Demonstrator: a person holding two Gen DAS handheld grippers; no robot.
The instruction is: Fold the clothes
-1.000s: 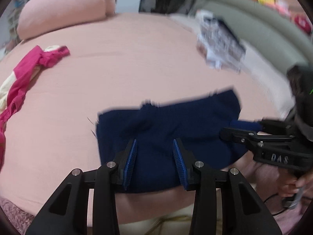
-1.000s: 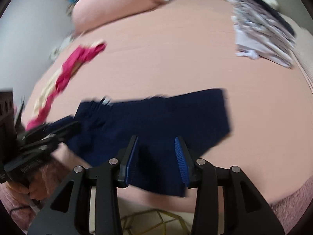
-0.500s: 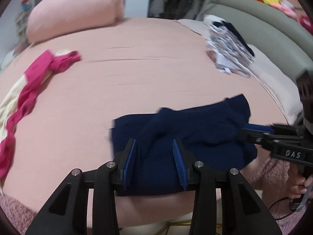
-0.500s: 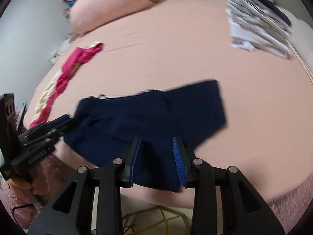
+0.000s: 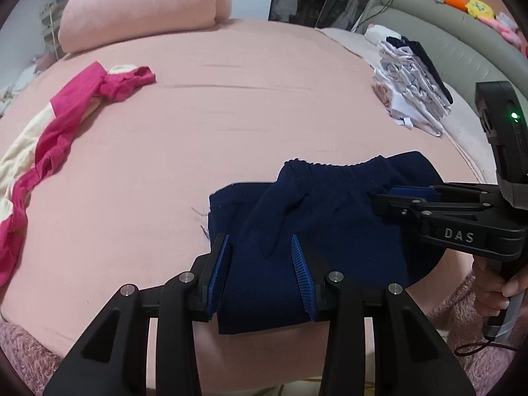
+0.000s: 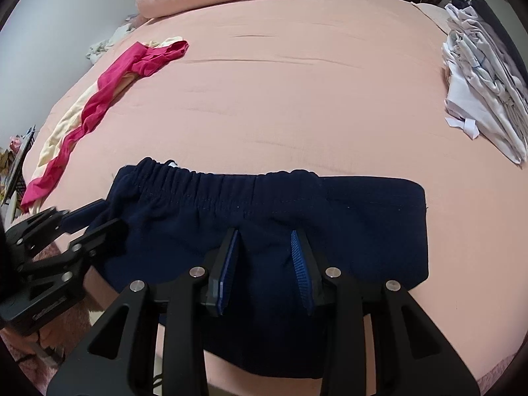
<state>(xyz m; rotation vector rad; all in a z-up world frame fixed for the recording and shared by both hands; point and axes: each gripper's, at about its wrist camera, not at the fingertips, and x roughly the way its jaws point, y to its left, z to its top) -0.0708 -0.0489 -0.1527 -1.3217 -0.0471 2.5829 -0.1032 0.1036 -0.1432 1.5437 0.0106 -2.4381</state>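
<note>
Right wrist view shows the navy shorts point(image 6: 330, 231) lying at the near edge of the pink bed point(image 6: 297, 99), waistband away from us. The right gripper point(image 6: 264, 264) and left gripper point(image 5: 260, 270) both stand open over the cloth, gripping nothing. I judge the garment is between folds; the next move needs a hold on one edge.

Navy blue knit shorts with an elastic waistband point(image 5: 316, 217) lying partly folded at the near edge of a pink-sheeted bed point(image 5: 231, 105). Left gripper point(image 5: 260, 264) low over their near part, blue-padded fingers point(image 5: 298, 264) spread apart with cloth between. Right gripper point(image 5: 412, 198) reaching in from the right, seen edge-on, tips at the shorts' right side, gripped by a hand point(image 5: 495, 288). Crumpled magenta and cream garment point(image 5: 56, 132) far left. Stack of folded white and dark clothes point(image 5: 412, 89) far right. Plump pink pillow point(image 5: 142, 3) at the back.
</note>
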